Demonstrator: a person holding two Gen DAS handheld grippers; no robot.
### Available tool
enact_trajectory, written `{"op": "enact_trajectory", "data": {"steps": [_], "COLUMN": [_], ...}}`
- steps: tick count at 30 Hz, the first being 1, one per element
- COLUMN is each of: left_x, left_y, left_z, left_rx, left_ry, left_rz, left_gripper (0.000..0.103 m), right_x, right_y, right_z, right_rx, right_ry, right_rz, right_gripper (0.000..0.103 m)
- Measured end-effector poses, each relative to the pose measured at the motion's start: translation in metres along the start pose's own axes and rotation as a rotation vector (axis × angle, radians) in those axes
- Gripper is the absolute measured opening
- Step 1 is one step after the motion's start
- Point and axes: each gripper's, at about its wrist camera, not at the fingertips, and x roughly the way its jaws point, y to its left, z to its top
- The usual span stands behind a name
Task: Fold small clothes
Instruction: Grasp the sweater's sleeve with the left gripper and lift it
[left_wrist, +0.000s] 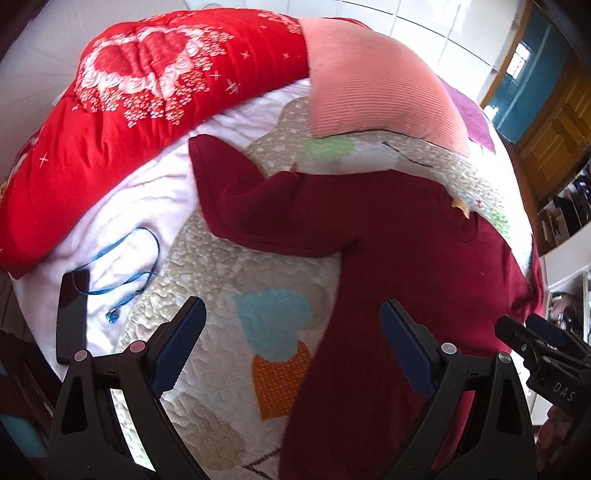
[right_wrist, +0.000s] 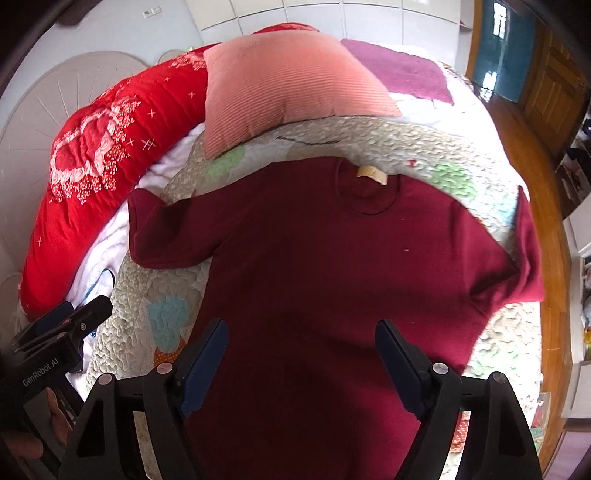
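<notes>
Two pairs of tongs hang above the bed, both spread wide with nothing between their pads. Starting at the left of the left wrist view, a red quilt (left_wrist: 122, 122) is bunched along the upper left, and below it a dark phone (left_wrist: 72, 314) with a blue cord (left_wrist: 122, 266) lies on the white sheet. The left tongs (left_wrist: 291, 347) hover over the patterned bedspread (left_wrist: 229, 266), just off the garment's left edge. Further right, the maroon T-shirt (right_wrist: 314, 266) lies spread flat on that bedspread, filling the centre of the right wrist view, with the right tongs (right_wrist: 301, 365) directly above its lower body.

No fold has been made yet, by the look of it: both sleeves are out to the sides, so this seems to be the opening step. The shirt's long axis runs from the bottom of the frame up to the collar (right_wrist: 369, 188), which points toward the pink pillow (right_wrist: 284, 85) at the top. Its left sleeve (right_wrist: 162, 229) reaches toward the quilt; the right sleeve (right_wrist: 524, 258) appears to droop over the bed's edge, though the lens warps it. Next, I'd say, each pair must drop and pinch a side or sleeve, then carry it inward across that axis.
</notes>
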Motion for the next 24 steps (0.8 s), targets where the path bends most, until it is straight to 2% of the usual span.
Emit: {"op": "enact_trajectory", "data": {"steps": [6,10,16,18,19,20,21,23,24], "left_x": [0.057,0.103,0.166,0.184,0.192,0.200,0.208,0.220,0.222], "left_y": [0.077,0.115,0.142,0.144,0.144,0.143,0.142,0.139,0.139], "left_z": [0.055,0.098,0.137,0.140,0.142,0.142,0.144,0.142,0.141], "left_rx": [-0.114,-0.156,-0.246,-0.272,-0.276,-0.273,-0.264,-0.254,-0.263], "left_ry": [-0.036,-0.059,-0.052,-0.035,-0.021,-0.007,0.009,0.032,0.035], "left_rz": [0.089,0.144,0.123,0.096,0.082,0.074,0.067,0.027,0.009], "left_gripper": [0.096,0.096,0.094,0.089,0.081,0.071,0.065,0.037,0.032], "right_x": [0.057,0.077,0.094,0.100,0.101,0.103,0.104,0.105,0.106], "right_y": [0.022,0.022,0.013,0.007,0.004,0.002,0.000,0.001,0.001], "right_z": [0.005,-0.003,-0.019,-0.023,-0.025,-0.026,-0.028,-0.028,-0.028], "right_rx": [-0.021,-0.007,-0.010,0.014,0.029,0.042,0.048,0.045,0.040], "right_ry": [0.076,0.109,0.144,0.158,0.164,0.167,0.165,0.166,0.165], "right_rz": [0.009,0.038,0.037,0.045,0.053,0.062,0.068,0.070,0.068], "right_gripper": [0.081,0.081,0.081,0.081,0.081,0.081,0.081,0.081,0.081]}}
